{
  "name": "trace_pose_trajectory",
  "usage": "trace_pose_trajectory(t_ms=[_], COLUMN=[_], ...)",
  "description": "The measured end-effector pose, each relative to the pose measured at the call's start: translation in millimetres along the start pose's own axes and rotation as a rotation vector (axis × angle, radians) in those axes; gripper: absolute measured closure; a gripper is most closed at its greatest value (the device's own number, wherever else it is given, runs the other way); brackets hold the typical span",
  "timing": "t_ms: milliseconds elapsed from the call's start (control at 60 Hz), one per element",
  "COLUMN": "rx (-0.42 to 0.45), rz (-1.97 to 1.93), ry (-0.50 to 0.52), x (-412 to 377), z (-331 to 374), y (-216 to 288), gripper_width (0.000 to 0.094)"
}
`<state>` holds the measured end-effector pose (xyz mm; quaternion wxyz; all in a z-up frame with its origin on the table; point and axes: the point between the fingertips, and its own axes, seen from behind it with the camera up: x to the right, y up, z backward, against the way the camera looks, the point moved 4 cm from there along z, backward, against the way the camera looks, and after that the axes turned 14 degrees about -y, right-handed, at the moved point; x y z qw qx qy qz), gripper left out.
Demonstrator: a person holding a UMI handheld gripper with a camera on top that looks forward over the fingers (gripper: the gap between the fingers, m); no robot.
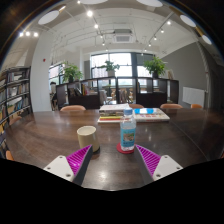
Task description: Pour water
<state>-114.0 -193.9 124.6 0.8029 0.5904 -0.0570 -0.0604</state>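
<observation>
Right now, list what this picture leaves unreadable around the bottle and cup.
- Cup, gripper view: inside hidden by its own rim; contents unknown.
- Bottle, gripper view: label too small to read; water level unclear.
- Books beyond the bottle: titles too small.
- Fingers: open, holding nothing; their bases are cut off below.

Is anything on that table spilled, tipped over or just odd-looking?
Nothing stands out. The clear plastic water bottle and the tan paper cup both stand upright on the dark wooden table, just ahead of the open claw, with no spill visible.
</observation>
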Motion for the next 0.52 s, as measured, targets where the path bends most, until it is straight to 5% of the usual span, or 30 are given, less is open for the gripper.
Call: trace_pose_trajectory(t_ms=[517], rx=[0.064], rz=[-0.003], ry=[-0.062], x=[18.4], z=[29.3], y=[44.0], gripper_width=[0.0083])
